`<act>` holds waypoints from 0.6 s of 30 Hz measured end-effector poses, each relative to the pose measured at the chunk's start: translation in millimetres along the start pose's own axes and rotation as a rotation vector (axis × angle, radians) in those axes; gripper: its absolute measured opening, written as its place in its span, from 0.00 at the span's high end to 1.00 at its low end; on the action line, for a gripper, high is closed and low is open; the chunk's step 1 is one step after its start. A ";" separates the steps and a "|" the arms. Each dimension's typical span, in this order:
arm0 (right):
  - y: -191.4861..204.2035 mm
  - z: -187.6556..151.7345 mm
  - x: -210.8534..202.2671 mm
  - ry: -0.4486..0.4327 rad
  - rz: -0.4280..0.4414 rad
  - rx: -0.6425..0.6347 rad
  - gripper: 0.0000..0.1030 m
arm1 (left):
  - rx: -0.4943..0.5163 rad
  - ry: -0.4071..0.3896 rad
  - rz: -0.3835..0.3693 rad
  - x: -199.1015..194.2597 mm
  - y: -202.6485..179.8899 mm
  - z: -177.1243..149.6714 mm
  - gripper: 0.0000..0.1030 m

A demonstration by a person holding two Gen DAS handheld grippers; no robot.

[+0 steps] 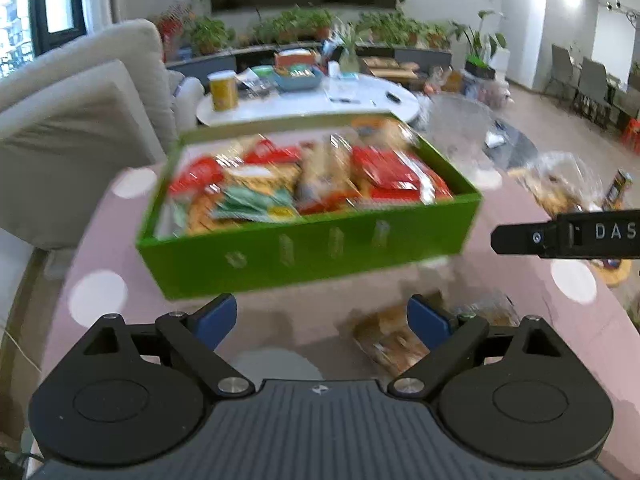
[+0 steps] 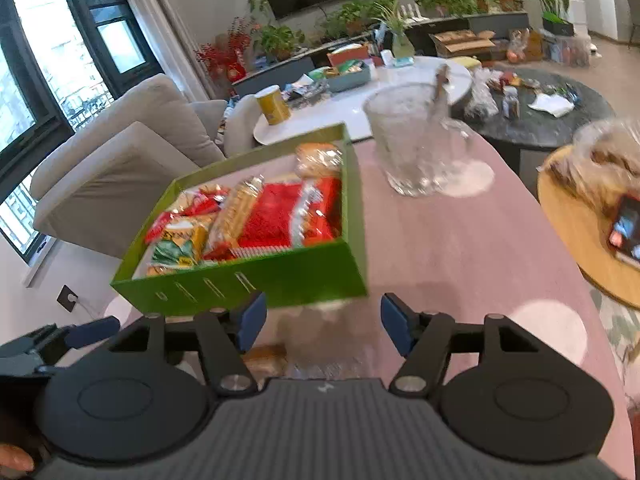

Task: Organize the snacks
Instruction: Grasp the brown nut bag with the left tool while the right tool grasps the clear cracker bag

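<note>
A green box (image 1: 304,256) full of wrapped snacks stands on the pink spotted table; it also shows in the right wrist view (image 2: 296,276). My left gripper (image 1: 322,316) is open and empty, just short of the box's near wall. A clear-wrapped snack packet (image 1: 392,340) lies on the table by its right finger. My right gripper (image 2: 320,322) is open and empty, near the box's front right corner, with a clear-wrapped packet (image 2: 312,352) under it. The right gripper shows at the right edge of the left wrist view (image 1: 568,238).
A clear glass jar (image 2: 412,140) stands right of the box. A round wooden tray (image 2: 576,232) with bagged snacks and a phone sits at the right. A grey sofa (image 1: 80,120) is to the left, and a white table (image 1: 320,100) with clutter lies behind.
</note>
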State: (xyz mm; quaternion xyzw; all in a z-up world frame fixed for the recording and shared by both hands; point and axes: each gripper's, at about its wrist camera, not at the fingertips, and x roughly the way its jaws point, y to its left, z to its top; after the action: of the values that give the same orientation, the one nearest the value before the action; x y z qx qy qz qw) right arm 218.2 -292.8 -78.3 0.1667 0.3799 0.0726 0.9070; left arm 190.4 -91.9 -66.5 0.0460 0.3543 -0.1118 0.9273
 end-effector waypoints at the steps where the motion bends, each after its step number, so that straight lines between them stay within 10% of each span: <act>1: -3.4 -2.3 -0.7 0.003 -0.003 0.002 0.35 | 0.011 0.011 -0.005 2.1 -6.2 -3.3 0.11; 18: -34.6 -26.8 -8.2 0.017 0.002 0.033 0.35 | 0.012 0.117 -0.046 33.8 -41.0 -15.3 0.10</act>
State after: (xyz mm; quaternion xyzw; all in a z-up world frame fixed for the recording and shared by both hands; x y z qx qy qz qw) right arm 193.5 -320.6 -102.8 0.1815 0.3887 0.0688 0.9007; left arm 195.2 -135.1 -100.7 0.0499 0.4084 -0.1322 0.9018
